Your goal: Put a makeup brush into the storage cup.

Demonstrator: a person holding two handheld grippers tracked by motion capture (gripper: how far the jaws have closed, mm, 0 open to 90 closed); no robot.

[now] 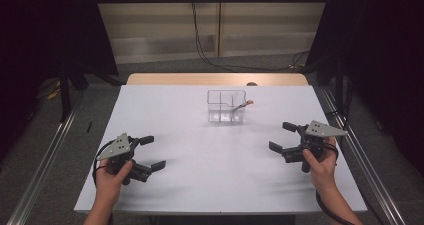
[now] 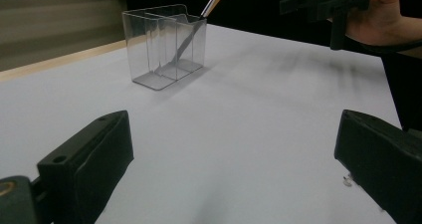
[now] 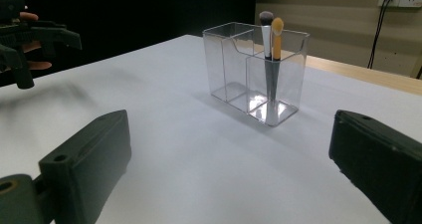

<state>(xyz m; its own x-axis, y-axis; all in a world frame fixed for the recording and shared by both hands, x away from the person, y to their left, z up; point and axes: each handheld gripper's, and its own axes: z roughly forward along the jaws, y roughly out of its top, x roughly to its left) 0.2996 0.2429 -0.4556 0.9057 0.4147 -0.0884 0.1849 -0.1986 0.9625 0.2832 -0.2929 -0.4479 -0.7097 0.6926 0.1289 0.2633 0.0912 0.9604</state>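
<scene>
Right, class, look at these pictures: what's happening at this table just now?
A person sits at a white table with a pair of tongs in each hand. The left tongs and right tongs are both open, holding nothing, one out to each side. Between them, farther back, stands a clear plastic organiser with compartments. Two makeup brushes stand in one end compartment, leaning against its rim. Nothing is being touched.

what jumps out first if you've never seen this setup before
A clear plastic organiser stands alone toward the far middle of the white table, with two makeup brushes leaning in one compartment. Nearer the person, the left gripper and right gripper are held wide open, both empty.
</scene>
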